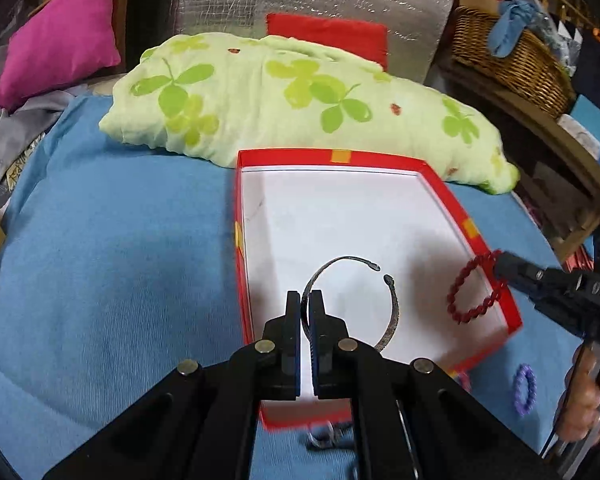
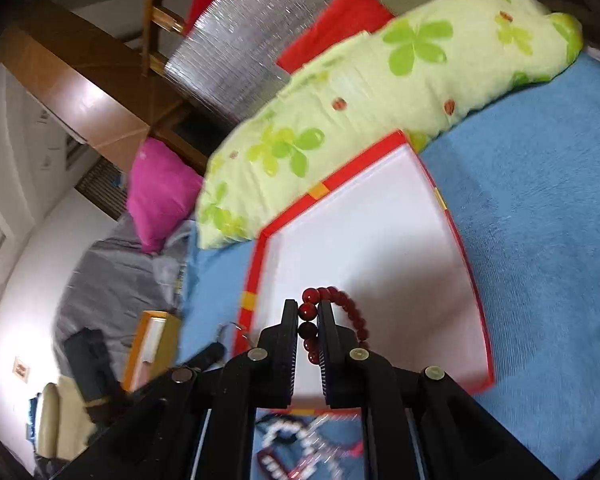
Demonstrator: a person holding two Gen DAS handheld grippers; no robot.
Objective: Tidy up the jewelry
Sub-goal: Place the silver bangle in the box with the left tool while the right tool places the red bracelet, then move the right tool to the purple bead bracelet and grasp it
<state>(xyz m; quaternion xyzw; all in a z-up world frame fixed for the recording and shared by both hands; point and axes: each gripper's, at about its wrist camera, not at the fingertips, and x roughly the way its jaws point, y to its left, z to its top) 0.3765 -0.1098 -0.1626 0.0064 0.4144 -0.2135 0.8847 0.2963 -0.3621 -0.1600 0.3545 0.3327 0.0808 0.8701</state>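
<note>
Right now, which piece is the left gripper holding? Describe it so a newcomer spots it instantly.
Find the red box with the white floor on the blue cloth. Over its near end the left gripper pinches a bangle. It is a thin, dark metal open ring with a gap between two knobbed tips, unlike the red bead bracelet the right gripper holds.

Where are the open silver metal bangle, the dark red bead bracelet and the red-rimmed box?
open silver metal bangle [image 1: 394, 307], left wrist view, right curve
dark red bead bracelet [image 2: 342, 300], right wrist view, top beads
red-rimmed box [image 1: 332, 157], left wrist view, far rim
</note>
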